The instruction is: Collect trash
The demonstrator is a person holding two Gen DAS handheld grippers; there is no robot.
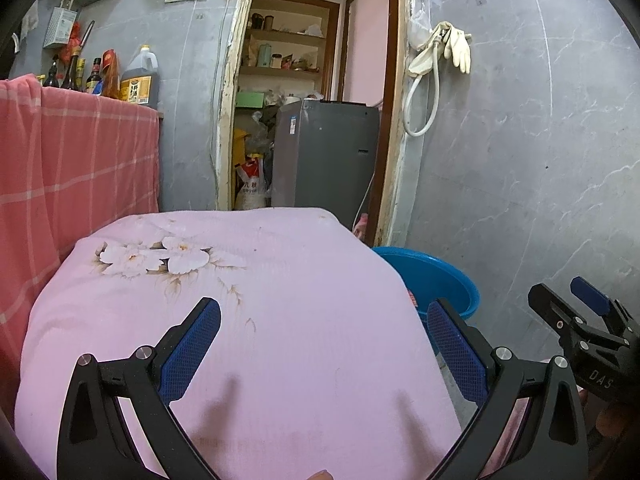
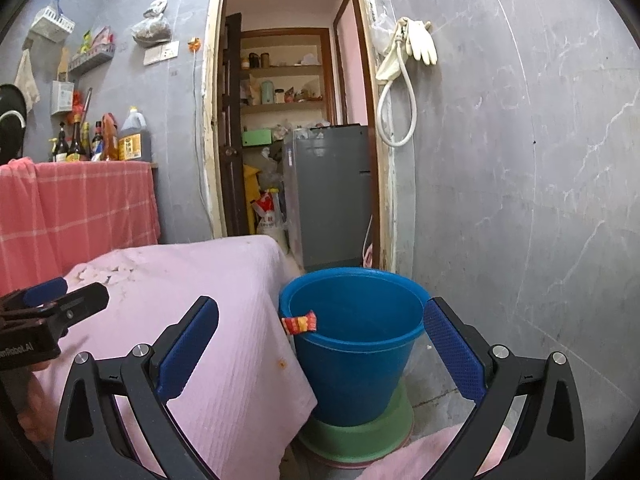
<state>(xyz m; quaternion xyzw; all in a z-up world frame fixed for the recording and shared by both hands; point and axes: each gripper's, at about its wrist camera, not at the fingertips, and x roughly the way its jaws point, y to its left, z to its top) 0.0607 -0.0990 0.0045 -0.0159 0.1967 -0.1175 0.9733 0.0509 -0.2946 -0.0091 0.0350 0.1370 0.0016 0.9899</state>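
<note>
A blue bucket (image 2: pixel 352 344) stands on the floor beside the pink-covered table (image 2: pixel 224 320). A red and yellow wrapper (image 2: pixel 300 323) hangs on the bucket's near-left rim, touching the cloth edge. My right gripper (image 2: pixel 320 340) is open in front of the bucket with nothing between its fingers. In the left wrist view my left gripper (image 1: pixel 324 340) is open above the pink floral cloth (image 1: pixel 240 320), holding nothing. The bucket (image 1: pixel 436 280) shows past the table's right edge, and the right gripper (image 1: pixel 576 308) appears at the far right.
The bucket rests on a green basin (image 2: pixel 356 436). A red checked cloth (image 1: pixel 80 168) covers a counter at the left with bottles (image 1: pixel 100 76) on it. A doorway behind leads to a grey appliance (image 1: pixel 324 156) and shelves. A grey tiled wall (image 2: pixel 520 180) is on the right.
</note>
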